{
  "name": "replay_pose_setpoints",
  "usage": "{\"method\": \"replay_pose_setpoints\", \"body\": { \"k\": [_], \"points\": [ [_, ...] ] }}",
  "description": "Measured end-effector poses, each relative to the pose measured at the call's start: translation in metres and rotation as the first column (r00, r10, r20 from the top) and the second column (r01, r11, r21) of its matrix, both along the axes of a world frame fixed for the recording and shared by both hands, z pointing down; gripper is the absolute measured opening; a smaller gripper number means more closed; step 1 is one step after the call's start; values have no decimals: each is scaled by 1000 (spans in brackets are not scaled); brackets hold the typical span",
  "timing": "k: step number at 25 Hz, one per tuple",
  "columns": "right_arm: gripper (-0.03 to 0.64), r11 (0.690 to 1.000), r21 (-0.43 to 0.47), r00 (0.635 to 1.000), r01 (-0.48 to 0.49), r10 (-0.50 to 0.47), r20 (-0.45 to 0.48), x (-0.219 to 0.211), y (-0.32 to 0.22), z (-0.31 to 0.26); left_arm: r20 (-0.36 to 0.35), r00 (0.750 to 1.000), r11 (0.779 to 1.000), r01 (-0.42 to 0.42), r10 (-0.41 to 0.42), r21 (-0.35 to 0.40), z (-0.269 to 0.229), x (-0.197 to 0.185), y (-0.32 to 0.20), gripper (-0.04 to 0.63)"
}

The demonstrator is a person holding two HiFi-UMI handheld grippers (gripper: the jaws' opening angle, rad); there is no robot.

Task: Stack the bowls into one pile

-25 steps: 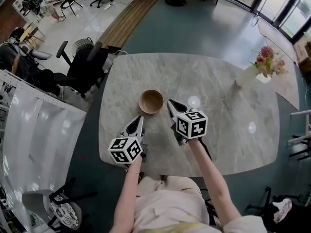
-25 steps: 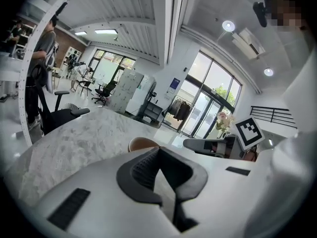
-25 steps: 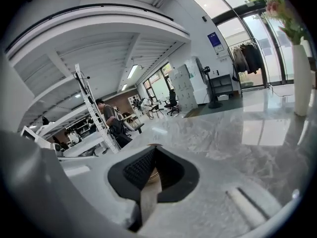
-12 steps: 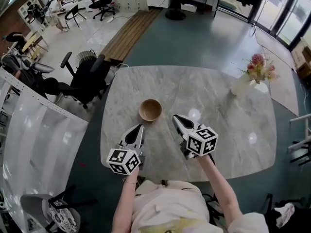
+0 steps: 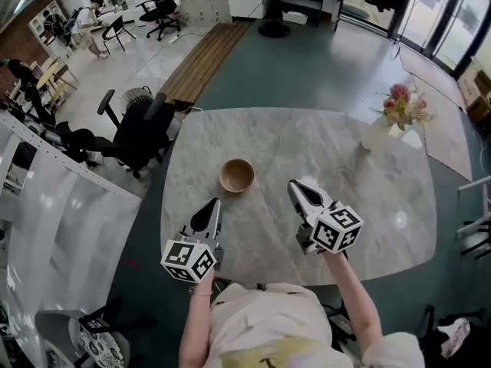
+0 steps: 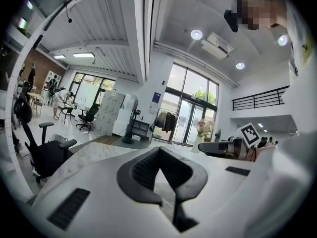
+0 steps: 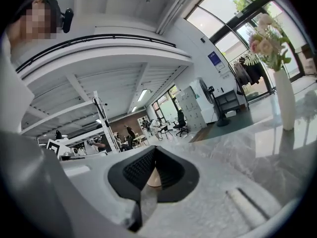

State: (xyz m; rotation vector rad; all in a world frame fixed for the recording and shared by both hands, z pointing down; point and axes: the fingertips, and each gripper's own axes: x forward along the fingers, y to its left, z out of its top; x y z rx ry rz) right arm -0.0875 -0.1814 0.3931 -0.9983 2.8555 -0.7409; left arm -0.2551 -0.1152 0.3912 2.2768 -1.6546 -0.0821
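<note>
A round wooden bowl (image 5: pixel 237 175) sits on the marble table (image 5: pixel 307 140), left of centre; from above I cannot tell whether others nest inside it. My left gripper (image 5: pixel 209 208) hovers just in front of the bowl, jaws shut and empty, and its tips (image 6: pixel 159 151) meet with nothing between them. My right gripper (image 5: pixel 299 189) hangs to the bowl's right, clear of it, also shut and empty. In the right gripper view the bowl (image 7: pixel 154 179) shows small behind the closed jaw tips (image 7: pixel 154 150).
A white vase of pink flowers (image 5: pixel 383 129) stands at the table's far right and shows tall in the right gripper view (image 7: pixel 282 100). A black office chair (image 5: pixel 138 133) stands by the table's left edge. Beyond it lies a wooden platform (image 5: pixel 201 48).
Both grippers have drawn back from the bowl toward the person and risen; the right one also moved to the right. The bowl has stayed where it was.
</note>
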Motion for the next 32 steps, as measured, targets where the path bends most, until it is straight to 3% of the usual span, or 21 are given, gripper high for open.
{"method": "replay_pose_setpoints", "body": {
  "k": [9,17,32],
  "points": [
    [6,994,69,996,-84,81,37,26,-4,-25,41,998,997,51,-54,62,-24,-14,4,0],
    [6,984,96,988,-148,143,57,41,-5,-36,55,994,993,87,-92,75,-29,-16,7,0],
    [6,975,142,984,-169,175,-28,46,-3,-34,74,987,989,139,-143,56,-34,-29,12,0]
  ]
}}
